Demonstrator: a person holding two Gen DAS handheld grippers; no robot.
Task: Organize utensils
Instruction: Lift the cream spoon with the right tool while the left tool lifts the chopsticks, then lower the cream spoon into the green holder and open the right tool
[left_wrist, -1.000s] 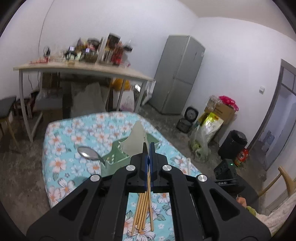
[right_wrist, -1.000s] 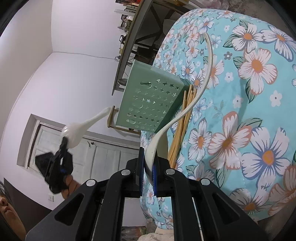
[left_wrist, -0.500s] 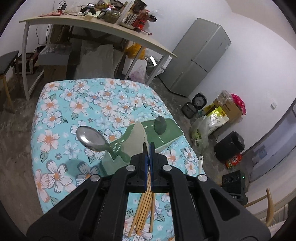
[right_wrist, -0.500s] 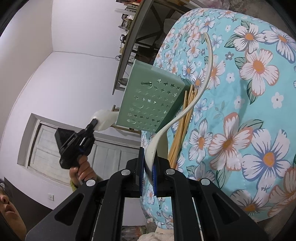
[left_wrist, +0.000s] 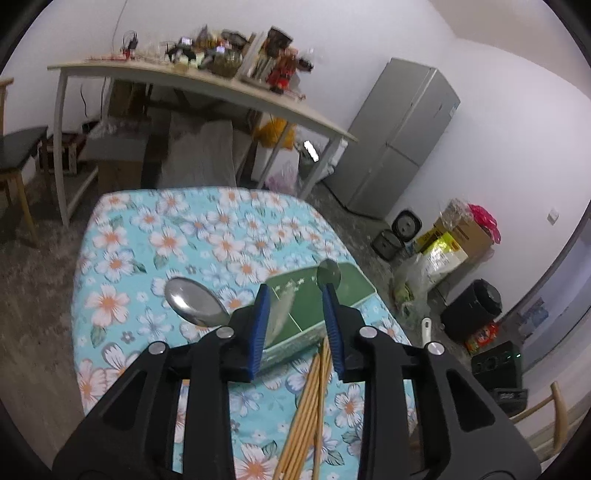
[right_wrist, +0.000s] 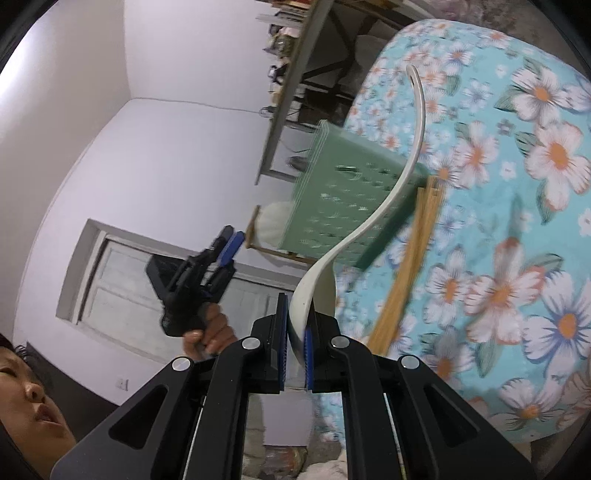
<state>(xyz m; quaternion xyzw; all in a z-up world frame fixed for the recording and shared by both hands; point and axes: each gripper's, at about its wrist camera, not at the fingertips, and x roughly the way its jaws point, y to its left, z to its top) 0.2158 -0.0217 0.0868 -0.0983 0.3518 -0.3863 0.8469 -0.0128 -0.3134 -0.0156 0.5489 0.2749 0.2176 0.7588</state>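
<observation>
Left hand-held gripper opening above green holder, white spoon being dropped in. Right hand-held gripper clamped on white ladle, likely to be binned next.

tabletop cloth: turquoise, white-and-orange flowers
utensil holder: pale green, star cutouts
ladle: white
chopsticks: tan wood
tool pads: blue

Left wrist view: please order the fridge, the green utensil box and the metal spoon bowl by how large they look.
1. Fridge, clearly largest.
2. Green utensil box, partly hidden by the left gripper, whose jaws are opening.
3. Metal spoon bowl, smallest.
</observation>
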